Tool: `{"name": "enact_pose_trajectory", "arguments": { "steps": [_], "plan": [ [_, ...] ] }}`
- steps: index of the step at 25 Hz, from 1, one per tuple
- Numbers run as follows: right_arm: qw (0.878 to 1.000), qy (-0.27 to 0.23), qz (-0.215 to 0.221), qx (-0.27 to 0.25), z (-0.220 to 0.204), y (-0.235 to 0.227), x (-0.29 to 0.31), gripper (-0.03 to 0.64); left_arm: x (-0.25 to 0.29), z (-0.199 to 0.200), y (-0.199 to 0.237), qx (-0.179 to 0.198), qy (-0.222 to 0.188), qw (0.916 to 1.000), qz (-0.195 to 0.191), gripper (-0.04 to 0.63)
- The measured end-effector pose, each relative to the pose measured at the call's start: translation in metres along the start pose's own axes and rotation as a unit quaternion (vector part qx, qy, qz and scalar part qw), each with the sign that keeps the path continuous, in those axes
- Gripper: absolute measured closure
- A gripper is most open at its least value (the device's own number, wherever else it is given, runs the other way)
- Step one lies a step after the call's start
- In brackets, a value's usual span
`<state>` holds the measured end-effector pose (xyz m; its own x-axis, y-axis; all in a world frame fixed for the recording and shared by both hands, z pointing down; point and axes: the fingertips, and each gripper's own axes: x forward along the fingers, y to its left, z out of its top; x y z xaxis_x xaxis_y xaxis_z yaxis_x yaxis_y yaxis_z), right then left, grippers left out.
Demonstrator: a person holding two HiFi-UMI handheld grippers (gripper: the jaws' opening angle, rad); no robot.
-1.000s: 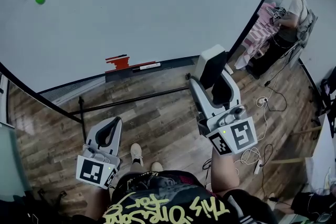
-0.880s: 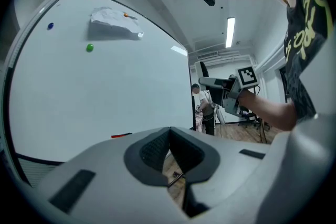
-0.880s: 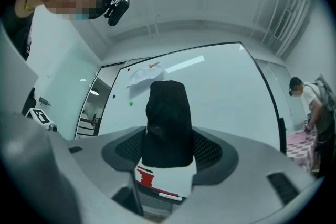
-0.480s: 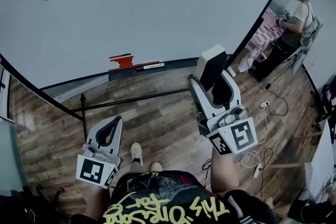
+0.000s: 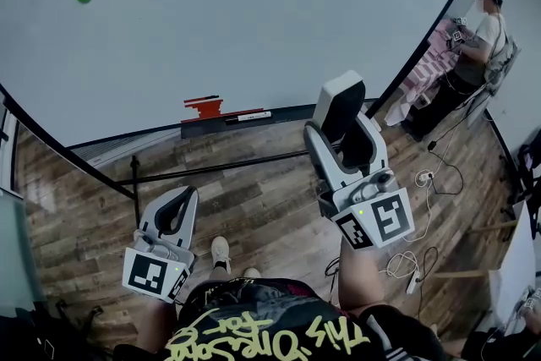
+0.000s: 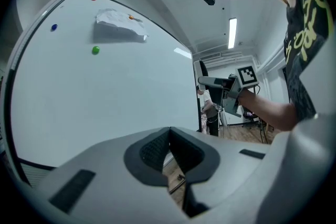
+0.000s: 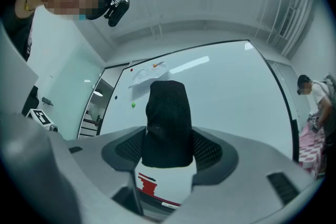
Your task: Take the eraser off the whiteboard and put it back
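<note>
At twelve o'clock from your right tongs [image 5: 341, 116], the whiteboard [image 5: 254, 13] merely drifted right in your head view. The eraser [image 7: 167, 113] stayed clamped there, off the board, so returning it remained. Your left tongs [image 6: 169, 136] stayed together, empty.
</note>
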<state>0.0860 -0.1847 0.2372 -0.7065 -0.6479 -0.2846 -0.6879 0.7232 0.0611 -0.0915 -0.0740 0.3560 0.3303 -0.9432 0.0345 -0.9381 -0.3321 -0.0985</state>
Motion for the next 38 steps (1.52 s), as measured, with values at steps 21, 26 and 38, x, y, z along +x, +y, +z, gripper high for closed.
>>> {"name": "enact_pose_trajectory", "arguments": {
  "steps": [21, 26, 38],
  "plan": [
    [1.000, -0.003, -0.011, -0.011, -0.006, -0.007, 0.071, 0.350, 0.026, -0.006, 0.055, -0.005, 0.004, 1.0000, -0.008, 0.588],
    [1.000, -0.006, -0.014, -0.017, -0.003, -0.009, 0.087, 0.350, 0.028, -0.009, 0.064, -0.007, 0.003, 0.9999, -0.009, 0.588],
    [0.999, 0.001, -0.018, -0.027, -0.003, -0.013, 0.129, 0.350, 0.033, -0.007, 0.083, -0.035, 0.000, 0.9994, -0.003, 0.588]
  ]
}}
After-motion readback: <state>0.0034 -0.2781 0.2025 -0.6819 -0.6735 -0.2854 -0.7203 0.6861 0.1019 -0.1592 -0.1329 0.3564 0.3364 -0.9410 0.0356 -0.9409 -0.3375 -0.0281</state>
